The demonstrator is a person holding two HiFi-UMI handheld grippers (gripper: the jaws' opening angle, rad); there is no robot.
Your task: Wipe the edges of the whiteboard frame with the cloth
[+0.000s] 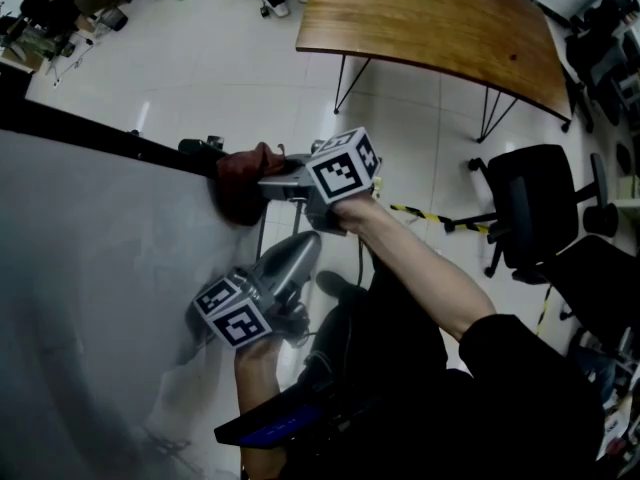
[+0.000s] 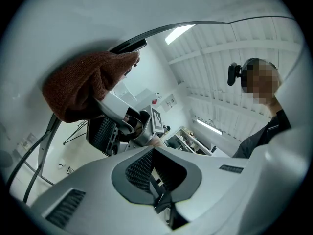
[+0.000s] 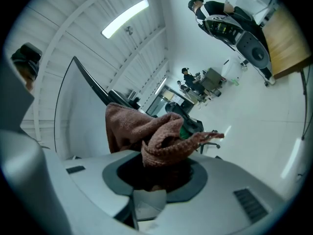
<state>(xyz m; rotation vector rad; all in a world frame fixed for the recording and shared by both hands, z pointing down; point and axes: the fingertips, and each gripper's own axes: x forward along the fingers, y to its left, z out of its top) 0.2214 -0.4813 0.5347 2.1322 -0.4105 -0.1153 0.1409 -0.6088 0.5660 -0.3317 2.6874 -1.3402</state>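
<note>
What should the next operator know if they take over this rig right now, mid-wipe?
Right gripper: shut on the brown cloth, which is bunched between its fingers and pressed against the corner of the whiteboard, at the end of its black frame.
Left gripper: shut and empty, held just below the right one, beside the board's side edge.
Done: the cloth is gripped and on the frame. How much edge has been wiped cannot be told.
Left: probably run the cloth along the black top edge and down the side, so treat the whole frame as unwiped.
</note>
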